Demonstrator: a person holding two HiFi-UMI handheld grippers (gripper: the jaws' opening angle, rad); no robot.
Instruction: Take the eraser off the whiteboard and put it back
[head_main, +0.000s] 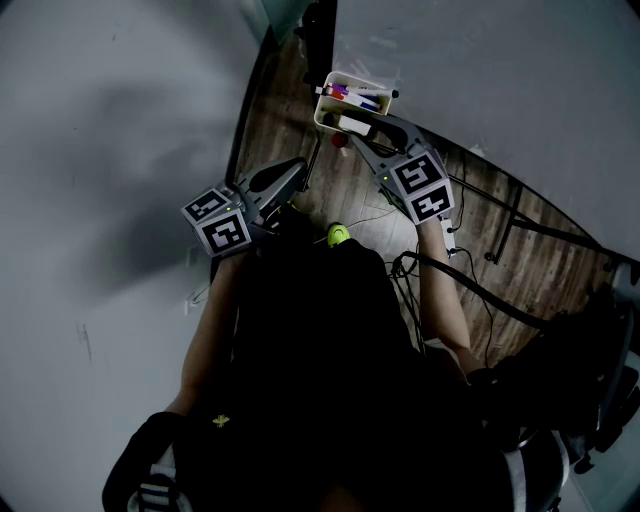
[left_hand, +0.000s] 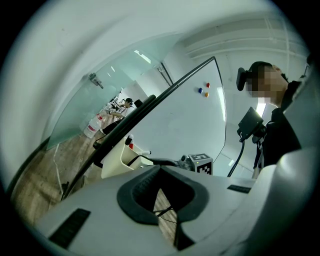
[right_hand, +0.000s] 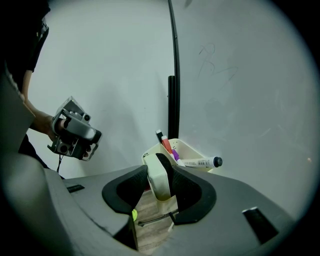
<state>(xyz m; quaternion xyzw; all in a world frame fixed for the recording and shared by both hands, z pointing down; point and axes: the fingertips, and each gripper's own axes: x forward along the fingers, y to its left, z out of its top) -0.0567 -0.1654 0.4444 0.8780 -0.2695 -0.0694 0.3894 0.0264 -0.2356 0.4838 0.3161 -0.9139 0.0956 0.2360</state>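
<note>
the right gripper (head_main: 350, 135) has its jaws clamped on the eraser (right_hand: 158, 184), pale body against one pad and dark felt face against the other. the eraser sits slanted in the grip, at lower centre of the right gripper view, just in front of the cream tray (right_hand: 194, 150) on the whiteboard (right_hand: 250, 100). it looks off the board, so the return is still ahead. the left gripper (left_hand: 162, 200) hangs near the left of the head view with its jaws apart and nothing between them.

risks, as i judge them:
- the slanted hold may let the eraser twist or slip; with bare wooden floor (right_hand: 150, 225) below, it would drop.
- a marker (right_hand: 200, 162) pokes out of the tray at right; a careless approach could knock it out.
- if the felt face meets the board at an angle, it may not seat.
</note>
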